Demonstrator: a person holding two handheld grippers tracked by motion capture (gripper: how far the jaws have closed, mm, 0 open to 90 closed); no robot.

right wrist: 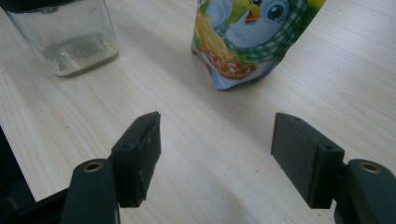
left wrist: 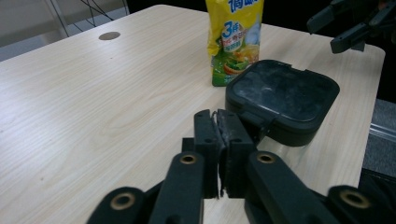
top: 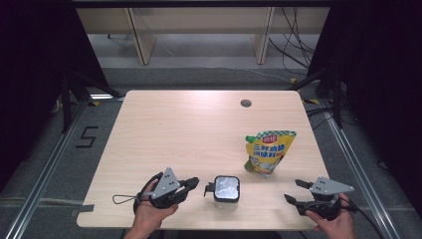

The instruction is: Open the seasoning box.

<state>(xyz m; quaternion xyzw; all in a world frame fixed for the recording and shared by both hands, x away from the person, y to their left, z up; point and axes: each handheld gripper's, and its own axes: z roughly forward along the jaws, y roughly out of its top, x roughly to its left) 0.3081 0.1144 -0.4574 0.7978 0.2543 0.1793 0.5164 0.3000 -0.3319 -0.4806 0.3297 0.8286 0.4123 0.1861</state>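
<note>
Near the front edge of the tabletop [top: 164, 119], the left tongs [top: 195, 182] are pressed together with nothing between them, their tips just beside the hinge tab of the jar [top: 227, 189]. In the left gripper view the closed pads [left wrist: 219, 140] sit right at the black lid [left wrist: 282, 93], though whether they touch it cannot be told. The jar is clear glass with a little pale residue at the bottom [right wrist: 77, 53] and stands at the front edge, middle. The right tongs [top: 294, 191] hover at the front right corner, wide apart and empty.

The step in hand looks like the opening of the jar: the lid is down. Next, the closed tips would have to catch under the tab and lift, while the right tongs steady the glass or take the pouch [top: 268, 152].

The pouch stands farther back, toward the right edge. It is yellow and green, with Chinese characters too small to read, a "3" on one face [left wrist: 229, 33] and a cartoon bird on the other [right wrist: 254, 18].
</note>
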